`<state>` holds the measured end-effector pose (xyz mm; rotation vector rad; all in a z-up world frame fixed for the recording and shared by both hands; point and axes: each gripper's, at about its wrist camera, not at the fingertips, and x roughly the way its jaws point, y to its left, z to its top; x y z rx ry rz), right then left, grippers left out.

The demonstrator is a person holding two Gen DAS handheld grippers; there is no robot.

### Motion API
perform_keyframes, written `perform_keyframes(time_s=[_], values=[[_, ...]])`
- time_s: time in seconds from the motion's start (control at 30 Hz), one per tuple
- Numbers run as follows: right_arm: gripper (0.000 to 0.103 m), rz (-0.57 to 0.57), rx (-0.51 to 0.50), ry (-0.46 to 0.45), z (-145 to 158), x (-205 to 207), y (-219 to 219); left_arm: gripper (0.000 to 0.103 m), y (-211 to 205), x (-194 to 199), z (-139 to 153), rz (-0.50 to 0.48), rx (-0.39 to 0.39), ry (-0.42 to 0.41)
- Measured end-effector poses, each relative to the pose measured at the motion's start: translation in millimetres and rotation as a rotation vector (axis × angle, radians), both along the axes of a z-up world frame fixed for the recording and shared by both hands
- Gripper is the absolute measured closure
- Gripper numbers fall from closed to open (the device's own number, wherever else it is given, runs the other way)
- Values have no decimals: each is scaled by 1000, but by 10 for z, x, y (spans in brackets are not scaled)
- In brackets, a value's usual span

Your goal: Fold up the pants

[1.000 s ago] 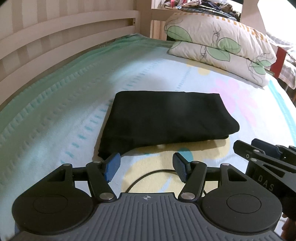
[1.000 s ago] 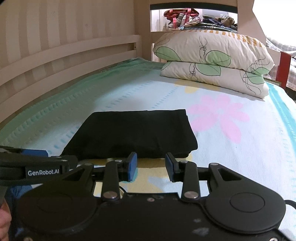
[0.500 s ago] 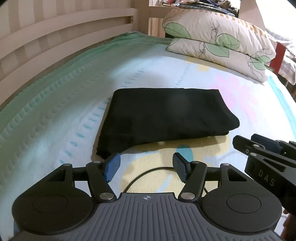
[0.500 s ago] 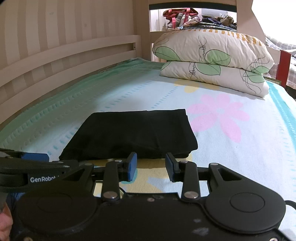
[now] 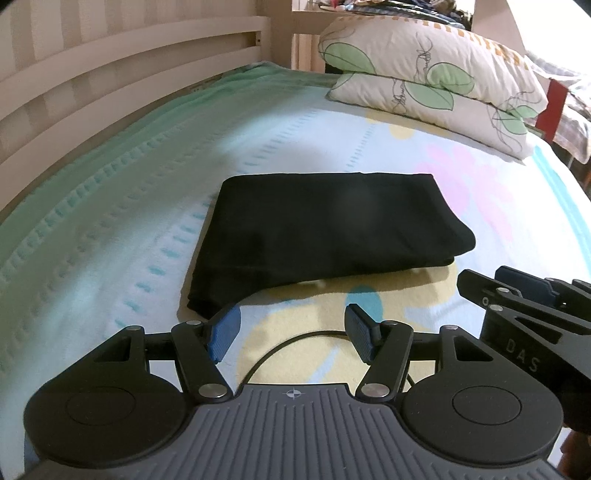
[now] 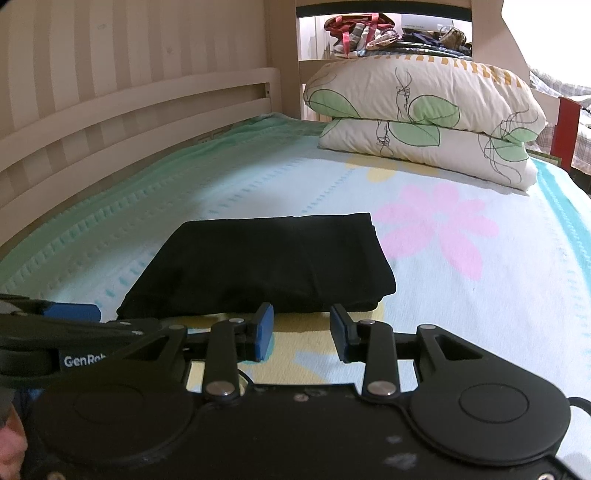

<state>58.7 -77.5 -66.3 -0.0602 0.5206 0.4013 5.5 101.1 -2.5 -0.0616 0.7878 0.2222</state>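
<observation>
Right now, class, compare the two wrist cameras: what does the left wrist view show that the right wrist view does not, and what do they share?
Only the left wrist view shows the black cable looping under the open left gripper. Only the right wrist view shows the shelf of clutter behind the headboard and a bit of the person's hand. Both share the folded black pants lying free on the floral sheet, the two stacked pillows, and the open right gripper.

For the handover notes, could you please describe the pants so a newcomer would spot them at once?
Start at the bed with its pastel flowered sheet. The pants lie mid-mattress, nearer than the two stacked leaf-print pillows. They are the only black item, folded into a flat rectangle.
</observation>
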Motion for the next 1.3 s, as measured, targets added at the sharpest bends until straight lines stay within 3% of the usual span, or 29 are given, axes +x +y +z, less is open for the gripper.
perform_keyframes(time_s=[1.0, 1.3], values=[[66, -9, -1, 33, -73, 121, 7, 42, -25, 82, -87, -23, -4, 24], [66, -24, -33, 67, -100, 188, 42, 42, -49, 110, -115, 0, 28, 22]])
